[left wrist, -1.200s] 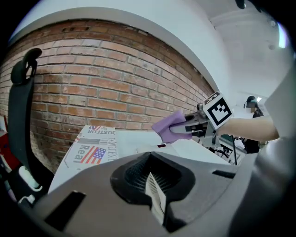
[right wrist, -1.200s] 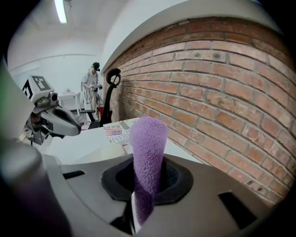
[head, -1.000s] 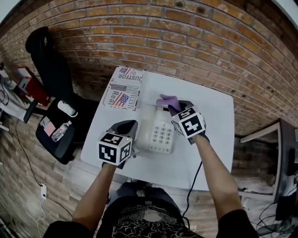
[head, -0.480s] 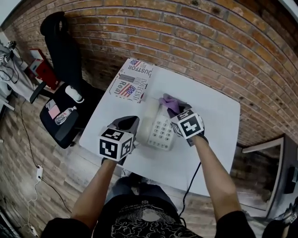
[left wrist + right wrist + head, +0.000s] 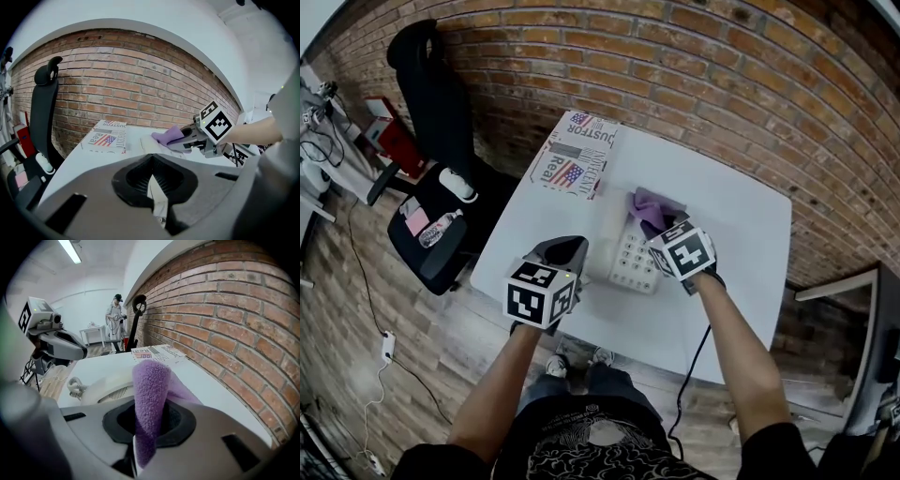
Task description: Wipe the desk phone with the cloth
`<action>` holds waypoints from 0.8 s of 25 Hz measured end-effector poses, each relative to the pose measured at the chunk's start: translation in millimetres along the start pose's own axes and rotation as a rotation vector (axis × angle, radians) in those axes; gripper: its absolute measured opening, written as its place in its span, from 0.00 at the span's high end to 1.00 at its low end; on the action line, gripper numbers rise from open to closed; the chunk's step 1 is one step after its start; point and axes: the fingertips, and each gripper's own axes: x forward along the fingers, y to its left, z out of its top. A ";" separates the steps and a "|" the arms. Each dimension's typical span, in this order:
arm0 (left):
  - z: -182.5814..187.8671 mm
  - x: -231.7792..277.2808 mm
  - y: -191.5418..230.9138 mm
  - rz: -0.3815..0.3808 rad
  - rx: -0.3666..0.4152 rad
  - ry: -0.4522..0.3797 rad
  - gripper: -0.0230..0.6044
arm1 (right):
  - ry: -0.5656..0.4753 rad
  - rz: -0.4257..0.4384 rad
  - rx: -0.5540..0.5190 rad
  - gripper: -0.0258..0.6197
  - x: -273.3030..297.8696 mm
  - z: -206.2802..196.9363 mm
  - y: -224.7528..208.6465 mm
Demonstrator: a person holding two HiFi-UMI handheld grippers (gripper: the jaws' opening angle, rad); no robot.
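The white desk phone (image 5: 622,251) lies in the middle of the white table (image 5: 741,234). My right gripper (image 5: 656,225) is shut on the purple cloth (image 5: 651,207), which rests at the phone's far end. In the right gripper view the cloth (image 5: 150,380) stands folded between the jaws, with the phone's handset (image 5: 105,386) and coiled cord (image 5: 73,386) just beyond. My left gripper (image 5: 567,251) hovers at the phone's left side with its jaws closed and nothing in them. From the left gripper view (image 5: 152,183), the right gripper (image 5: 187,138) and the cloth (image 5: 167,135) are seen over the phone (image 5: 146,143).
A printed box with a flag picture (image 5: 576,159) lies at the table's far left corner. A black office chair (image 5: 441,141) stands to the left of the table. A brick wall (image 5: 722,84) runs behind it. A person (image 5: 116,311) stands far off in the room.
The head view has shifted, so the table sits further right in the picture. Both grippers keep about the same places beside the phone, with the cloth still at its far end.
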 end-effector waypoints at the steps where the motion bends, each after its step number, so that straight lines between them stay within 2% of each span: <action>1: -3.3 -1.7 0.1 -0.006 0.001 0.004 0.95 | 0.002 -0.005 0.006 0.89 0.1 -1.7 2.2; 20: -34.1 -39.0 7.1 -0.111 0.020 0.022 0.95 | 0.041 -0.078 0.110 0.89 -9.5 -27.1 59.8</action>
